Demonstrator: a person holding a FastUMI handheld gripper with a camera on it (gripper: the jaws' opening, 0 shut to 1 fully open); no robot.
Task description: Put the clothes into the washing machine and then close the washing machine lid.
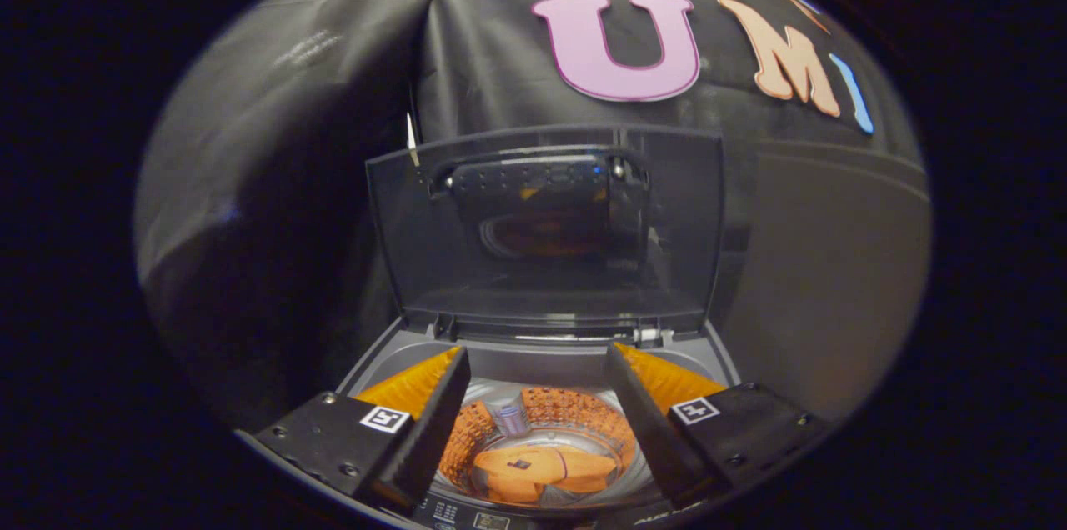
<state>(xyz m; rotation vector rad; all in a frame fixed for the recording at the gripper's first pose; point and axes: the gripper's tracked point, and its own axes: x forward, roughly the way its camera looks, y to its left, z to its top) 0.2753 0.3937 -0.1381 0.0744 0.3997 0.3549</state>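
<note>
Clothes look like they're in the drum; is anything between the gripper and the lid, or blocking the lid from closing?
Nothing visible. The open gripper is empty above the drum holding the orange garment; the lid stands upright just beyond, opening unobstructed.

Orange clothes (540, 467) lying in washing machine (392, 355) drum; tinted lid (546, 263) upright, open.

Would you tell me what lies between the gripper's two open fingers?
In the gripper view, the gripper is open over the washing machine's drum; the orange garment lies inside, between its fingers.
</note>
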